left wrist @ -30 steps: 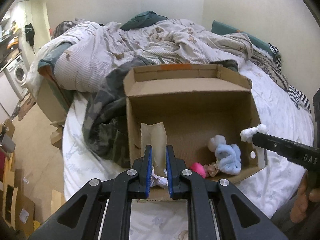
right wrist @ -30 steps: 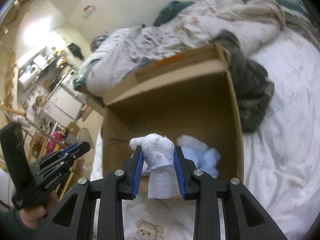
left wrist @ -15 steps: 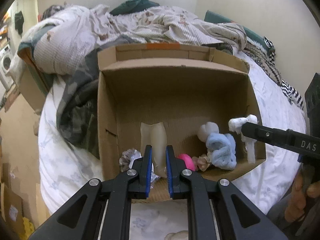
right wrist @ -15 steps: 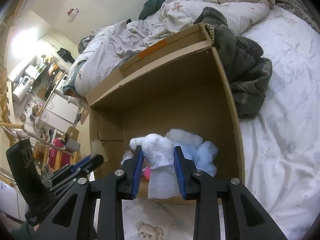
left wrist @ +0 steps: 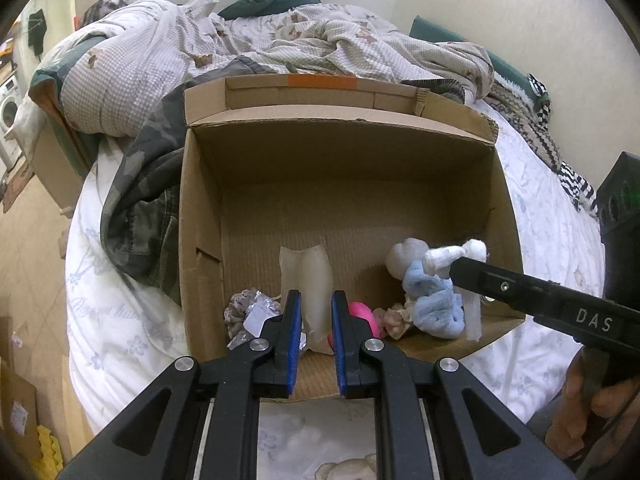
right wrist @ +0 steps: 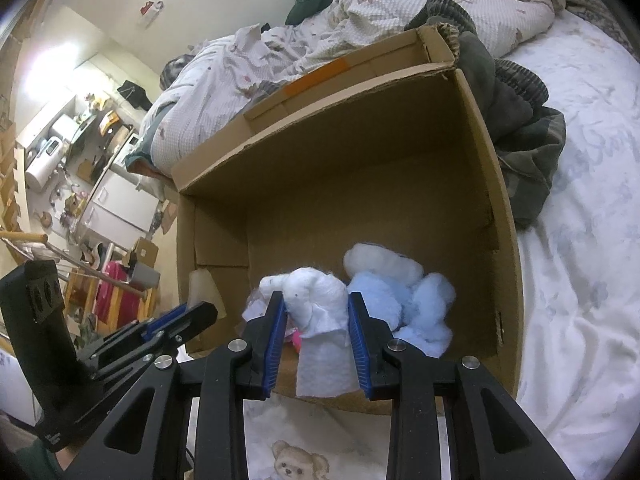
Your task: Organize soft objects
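Several soft things, a blue plush among them, were already gathered in the cardboard box on the bed. Two were left: a white cloth was clamped in the right hand-held gripper, a pale piece in the left hand-held gripper, both held over the box.

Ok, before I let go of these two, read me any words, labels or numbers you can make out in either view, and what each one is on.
"DAS": white letters on the black body of the right gripper, seen from the left wrist view.
Cursive printing on the white bed sheet left of the cardboard box: too distorted to read.
Label on the flat cardboard on the floor: too small.
Print on the left gripper handle, bottom left: too dark to read.
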A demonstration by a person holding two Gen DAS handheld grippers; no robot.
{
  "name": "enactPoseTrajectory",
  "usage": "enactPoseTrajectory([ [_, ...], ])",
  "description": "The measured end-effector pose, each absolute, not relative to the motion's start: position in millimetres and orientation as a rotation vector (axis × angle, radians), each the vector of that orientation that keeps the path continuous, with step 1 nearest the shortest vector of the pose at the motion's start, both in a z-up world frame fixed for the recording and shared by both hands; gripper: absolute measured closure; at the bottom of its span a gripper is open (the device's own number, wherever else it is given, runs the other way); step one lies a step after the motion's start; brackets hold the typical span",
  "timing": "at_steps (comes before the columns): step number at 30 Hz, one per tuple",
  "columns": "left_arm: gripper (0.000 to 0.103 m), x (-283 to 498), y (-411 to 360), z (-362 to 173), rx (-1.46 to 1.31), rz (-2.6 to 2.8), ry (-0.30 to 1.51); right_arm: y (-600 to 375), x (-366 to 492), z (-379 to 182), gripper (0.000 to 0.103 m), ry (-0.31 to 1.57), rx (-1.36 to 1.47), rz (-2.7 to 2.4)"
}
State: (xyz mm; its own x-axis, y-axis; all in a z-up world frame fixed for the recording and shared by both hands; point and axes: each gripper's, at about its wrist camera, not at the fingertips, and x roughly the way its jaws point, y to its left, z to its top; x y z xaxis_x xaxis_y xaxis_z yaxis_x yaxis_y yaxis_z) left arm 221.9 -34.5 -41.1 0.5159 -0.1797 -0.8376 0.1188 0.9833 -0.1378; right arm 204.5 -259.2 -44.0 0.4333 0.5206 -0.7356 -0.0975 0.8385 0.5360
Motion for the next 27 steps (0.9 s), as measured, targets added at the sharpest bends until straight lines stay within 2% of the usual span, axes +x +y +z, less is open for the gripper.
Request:
enactPoseTrajectory([
  [2,0.088,222,-34,-42,-0.069,-0.173,1.015,-258,205,-43,0.069,1.048,0.447,0.394],
  [4,0.082,222,-33,-43,-0.067,-0.162,1.024,-259,206,-41,0.057,1.038,0.436,0.378],
  [5,0.073,221,-32,-44,-0.065,-0.151,1.026,-260,206,-41,0.033,1.031,0.444,0.375],
  [6,0.067,221,-31,-43,-0.063,-0.136,1.022,-262,206,-39,0.021,1.019,0.455,0.368],
  [8,0.034,220,-29,-40,-0.064,-0.108,1.006,-265,205,-36,0.017,0.999,0.453,0.354],
  [9,0.027,218,-27,-37,-0.072,-0.082,0.984,-264,206,-35,0.010,1.002,0.443,0.350],
  [11,0.026,216,-24,-34,-0.088,-0.067,0.960,-265,206,-32,0.000,0.992,0.427,0.331],
  [17,0.026,212,-14,-26,-0.096,-0.030,0.935,-266,200,-21,0.000,0.942,0.417,0.314],
  [27,0.026,181,1,17,-0.090,-0.005,0.842,-267,174,12,0.000,0.868,0.346,0.299],
])
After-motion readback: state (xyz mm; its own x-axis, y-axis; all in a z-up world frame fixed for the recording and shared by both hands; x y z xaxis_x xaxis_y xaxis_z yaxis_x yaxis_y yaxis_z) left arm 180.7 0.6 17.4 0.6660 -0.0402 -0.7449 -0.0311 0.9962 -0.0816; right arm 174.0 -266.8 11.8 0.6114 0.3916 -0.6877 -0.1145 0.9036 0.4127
